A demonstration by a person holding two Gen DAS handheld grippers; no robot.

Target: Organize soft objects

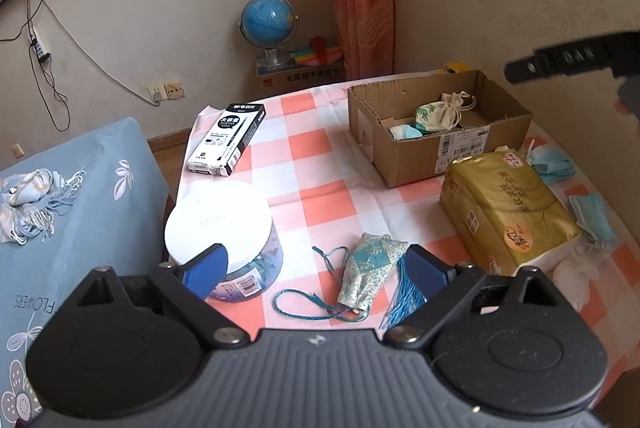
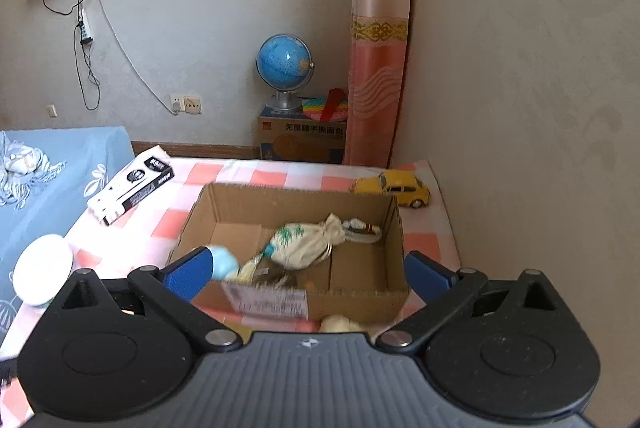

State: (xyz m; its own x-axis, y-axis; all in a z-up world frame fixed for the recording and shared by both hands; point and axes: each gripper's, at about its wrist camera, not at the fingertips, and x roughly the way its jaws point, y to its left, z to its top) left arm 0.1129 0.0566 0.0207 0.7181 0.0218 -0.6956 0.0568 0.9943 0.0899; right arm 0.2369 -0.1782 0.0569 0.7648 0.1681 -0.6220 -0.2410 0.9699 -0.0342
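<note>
A brown cardboard box stands on the checked tablecloth; it holds a cream drawstring pouch and a blue face mask. My left gripper is open, hovering just above a teal brocade sachet with a blue cord and tassel, which lies between its fingers. My right gripper is open and empty above the near wall of the box, over the pouch and mask. Two more blue masks lie right of the box. The right gripper shows at the left wrist view's right edge.
A gold tissue pack lies right of the sachet. A white-lidded jar and a black-and-white pen box sit at the left. A yellow toy car stands behind the box. A blue bedspread lies left of the table.
</note>
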